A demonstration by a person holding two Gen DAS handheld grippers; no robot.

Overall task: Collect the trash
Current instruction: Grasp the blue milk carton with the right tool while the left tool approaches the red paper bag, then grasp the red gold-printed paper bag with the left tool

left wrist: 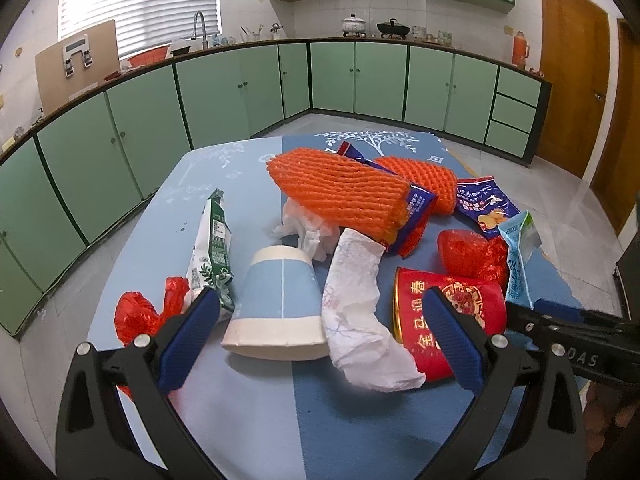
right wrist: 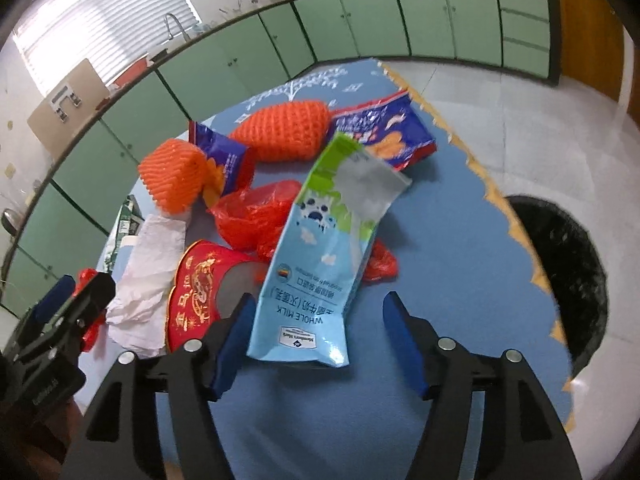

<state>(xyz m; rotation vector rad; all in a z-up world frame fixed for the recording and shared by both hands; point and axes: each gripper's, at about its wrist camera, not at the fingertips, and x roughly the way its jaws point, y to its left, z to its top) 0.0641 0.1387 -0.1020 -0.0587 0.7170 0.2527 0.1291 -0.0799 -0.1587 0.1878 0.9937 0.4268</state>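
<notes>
A: Trash pile sits mid-table on the blue cloth-covered table (left wrist: 248, 420). Nearest the right gripper (right wrist: 320, 336): a light-blue whole-milk pouch (right wrist: 316, 268), lying flat, bottom edge between the fingers.

B: Pinched?

A: No. Fingers spread. The left pad sits just beside the pouch's edge, the right pad well apart from it. Pouch not gripped.

B: Left gripper (left wrist: 320, 332)?

A: Also spread wide, holding nothing. A tipped blue-and-white paper cup (left wrist: 280, 300) lies between its fingers, rim toward the camera, with a crumpled white tissue (left wrist: 356, 312) just beside it and a red-and-gold printed cup (left wrist: 460, 316) behind the right finger.

B: Rest of the pile?

A: Two orange foam fruit nets (left wrist: 340, 192), one farther back. A dark-blue snack wrapper (left wrist: 416, 208) tucked under the nearer net. A blue-and-red snack bag (right wrist: 384, 128) at the far right. Red plastic bag (right wrist: 256, 212) under the milk pouch. Green-and-white carton (left wrist: 212, 248) at left, a scrap of red plastic (left wrist: 136, 316) beside it.

B: Surroundings?

A: Black-lined bin (right wrist: 560, 268) on the floor off the table's right edge. Green kitchen cabinets (left wrist: 224, 88) behind.
</notes>
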